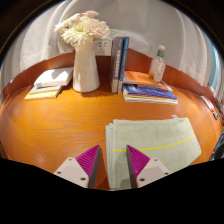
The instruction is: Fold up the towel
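The gripper (110, 165) sits low over a wooden table (50, 130), pointing forward and level, its 2 fingers spread apart with a clear gap between the magenta pads (90, 157). Nothing is pinched between them. No hand shows behind it.

The towel (155, 150) (pale green, with a thin yellow stripe across it) lies flat on the table, from between the fingertips out toward 1 o'clock. Its near left edge runs into the gap between the fingers, and the right finger (140, 165) sits over the cloth; whether it touches the cloth, I cannot tell.

Beyond the towel, at 12 o'clock, a white vase (86, 72) holds pale flowers (82, 30). Just right of the vase, 2 upright books (119, 64) stand against the back wall. At 1 o'clock a flat stack of books (148, 92) lies on the table with a small bottle (158, 66) behind it. At 10 o'clock, another low stack of books (48, 82) rests well apart from the towel.
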A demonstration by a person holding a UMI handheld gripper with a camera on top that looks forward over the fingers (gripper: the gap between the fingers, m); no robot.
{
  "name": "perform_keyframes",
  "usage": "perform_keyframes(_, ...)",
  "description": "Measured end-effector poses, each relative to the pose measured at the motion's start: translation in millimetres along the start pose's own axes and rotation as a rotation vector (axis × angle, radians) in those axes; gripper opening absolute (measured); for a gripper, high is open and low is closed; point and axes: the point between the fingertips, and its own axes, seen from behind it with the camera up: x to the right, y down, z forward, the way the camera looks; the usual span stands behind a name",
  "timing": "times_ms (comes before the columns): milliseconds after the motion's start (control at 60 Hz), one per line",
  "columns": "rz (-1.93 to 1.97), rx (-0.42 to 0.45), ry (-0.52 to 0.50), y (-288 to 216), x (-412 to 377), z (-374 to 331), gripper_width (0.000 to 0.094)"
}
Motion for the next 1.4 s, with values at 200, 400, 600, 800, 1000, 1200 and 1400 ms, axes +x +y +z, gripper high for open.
perform_keyframes(200,-0.027,0.019,0.071,3,22,2,0.0047)
perform_keyframes(400,-0.07,-0.055,0.031,1,24,1,0.0024)
perform_keyframes(600,-0.143,0.066,0.088,-80,98,-51,0.0023)
perform_keyframes(800,-0.129,0.122,0.161,-110,232,-66,0.0027)
perform_keyframes(1000,-0.162,0.011,0.109,-49,308,-21,0.0334)
perform_keyframes(1200,-0.106,0.045,0.056,-44,302,-50,0.0679)
perform_keyframes(1400,-0.099,0.151,-0.004,-88,234,-130,0.0716)
